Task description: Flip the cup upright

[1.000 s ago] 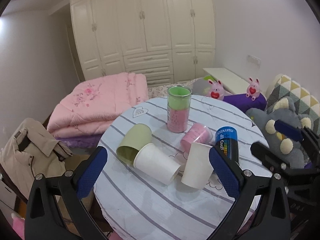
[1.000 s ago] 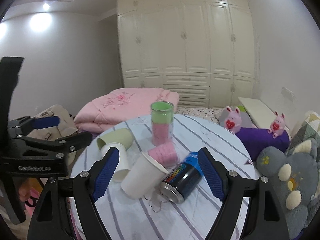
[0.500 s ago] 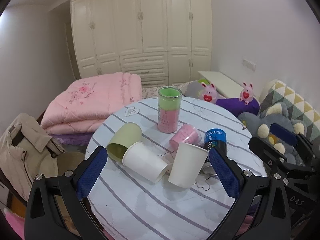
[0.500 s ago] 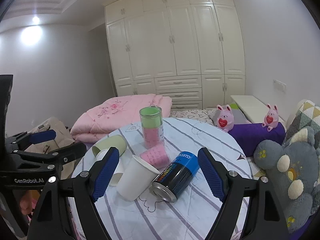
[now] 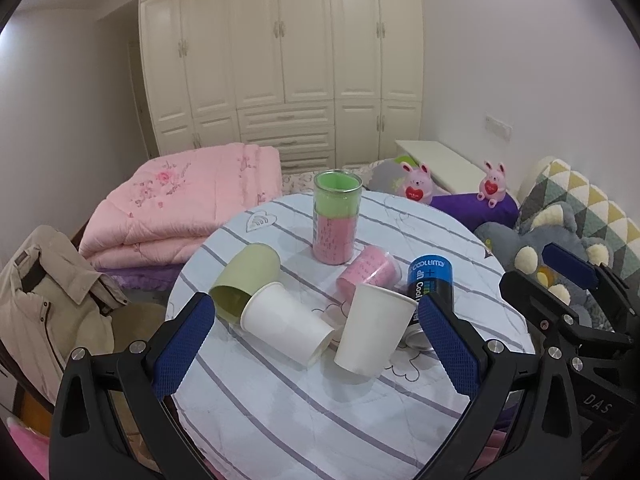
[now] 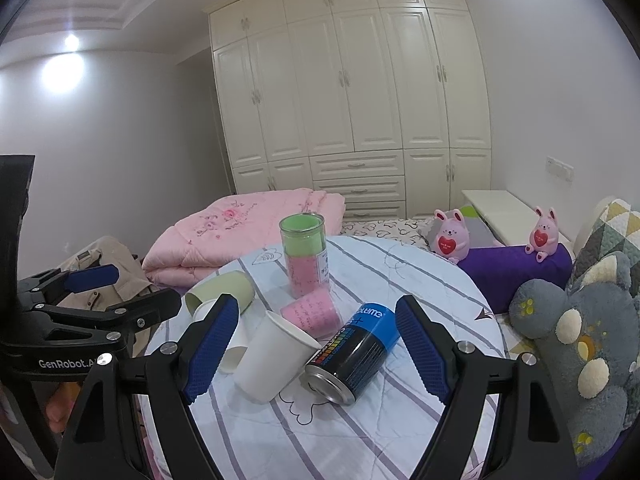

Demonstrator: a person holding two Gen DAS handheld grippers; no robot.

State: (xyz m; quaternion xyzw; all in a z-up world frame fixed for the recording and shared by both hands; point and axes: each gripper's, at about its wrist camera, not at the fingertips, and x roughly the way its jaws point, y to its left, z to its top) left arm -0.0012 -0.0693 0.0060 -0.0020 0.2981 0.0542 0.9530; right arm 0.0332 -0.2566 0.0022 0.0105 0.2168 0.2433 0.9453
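Observation:
On a round table with a striped cloth (image 5: 304, 412) lie a green cup (image 5: 246, 282), two white paper cups (image 5: 286, 324) (image 5: 374, 334) and a small pink cup (image 5: 368, 272), all on their sides. A tall clear cup (image 5: 336, 216) with green and pink inserts stands upright behind them. My left gripper (image 5: 316, 344) is open and empty, above the near table, in front of the white cups. My right gripper (image 6: 316, 348) is open and empty, framing one white cup (image 6: 272, 356) and the can (image 6: 354, 354).
A blue and black drink can (image 5: 430, 280) lies on its side by the right white cup. A pink quilt (image 5: 180, 204) and beige jacket (image 5: 44, 300) lie left of the table. Plush toys (image 5: 536, 248) and a purple cushion (image 5: 476, 206) sit on the right.
Both grippers have pulled back and risen a little, so the table and cups look smaller and lower. The cups and can have not moved. Both grippers stay open.

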